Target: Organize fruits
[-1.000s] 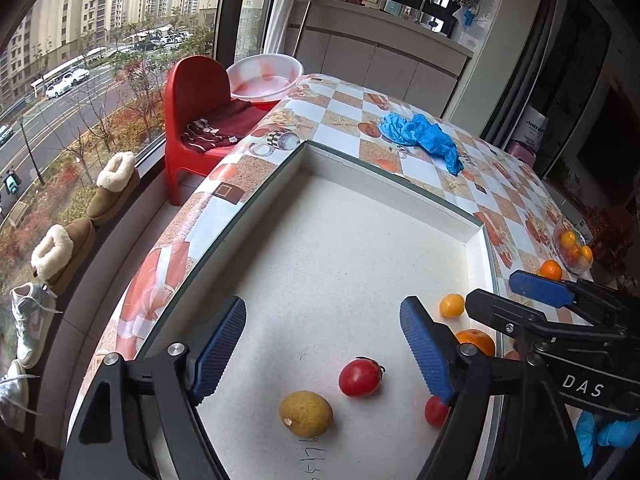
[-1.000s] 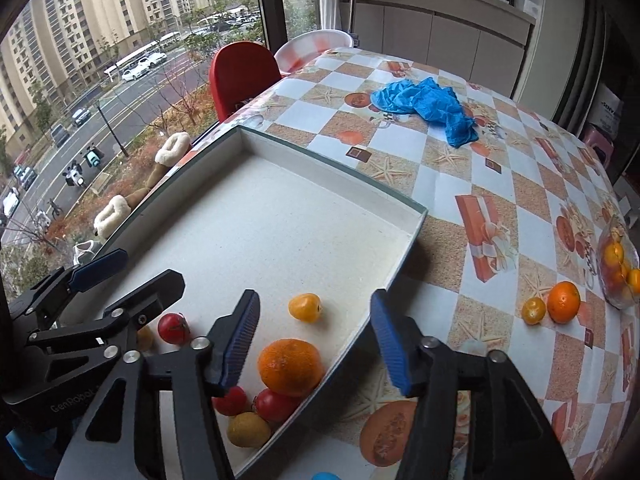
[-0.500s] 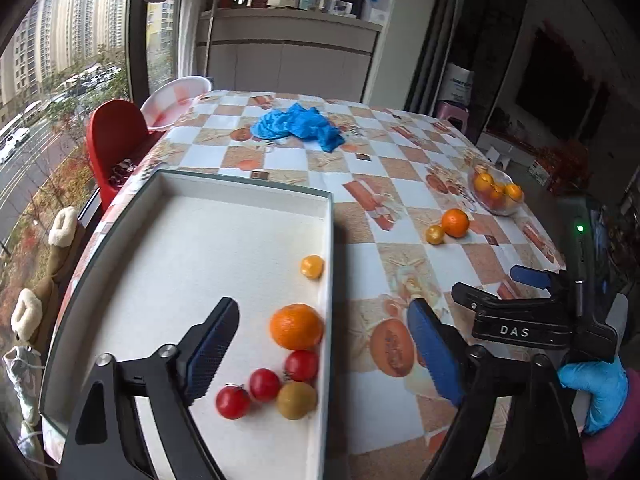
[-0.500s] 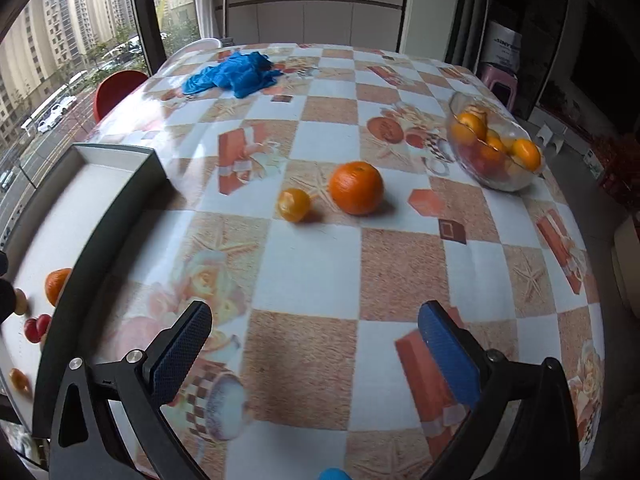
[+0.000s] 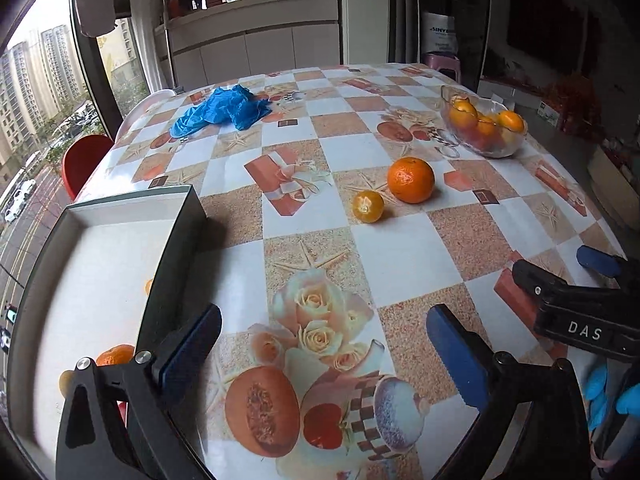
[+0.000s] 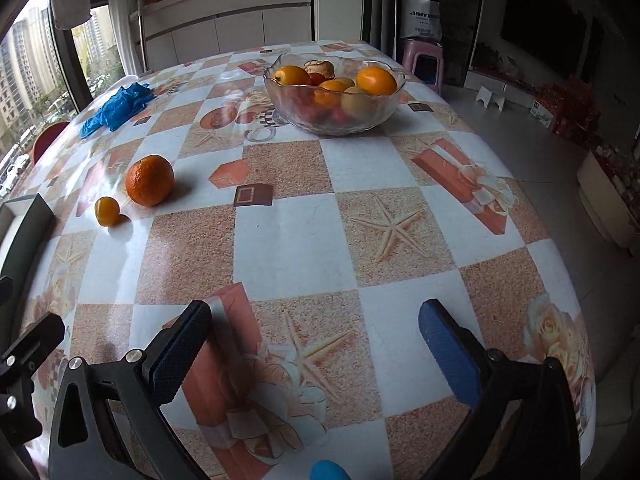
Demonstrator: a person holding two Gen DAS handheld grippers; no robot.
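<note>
The glass bowl (image 6: 334,94) sits at 12 o'clock in the right wrist view, on the far part of the table (image 6: 288,236). It holds a heap of fruit: at least 3 orange ones on top, a pale yellow one against the front wall, and red ones lower down, blurred through the glass. In the left wrist view the same bowl lies at 2 o'clock.

The white tray (image 5: 100,248) with a dark rim lies at 9 o'clock in the left wrist view. In it, an orange (image 5: 114,354) shows at 8 o'clock beside the left finger, a sliver of another orange fruit peeks past the tray wall, and a yellowish fruit sits half hidden behind the gripper frame.

On the tablecloth, outside both containers, a large orange (image 5: 411,179) and a small yellow-orange fruit (image 5: 367,207) rest just beside each other at 1 o'clock in the left view and at 10 o'clock in the right view. Blue gloves (image 5: 218,110) lie crumpled at 11 o'clock.

The left gripper (image 5: 322,344) is spread wide with nothing between its blue pads, low over the tablecloth. The right gripper (image 6: 312,338) is likewise spread wide and holds nothing. Its body, seen at 4 o'clock in the left view, reads "DAS". A white bag (image 6: 420,20) by the far wall carries print too blurred to read.
</note>
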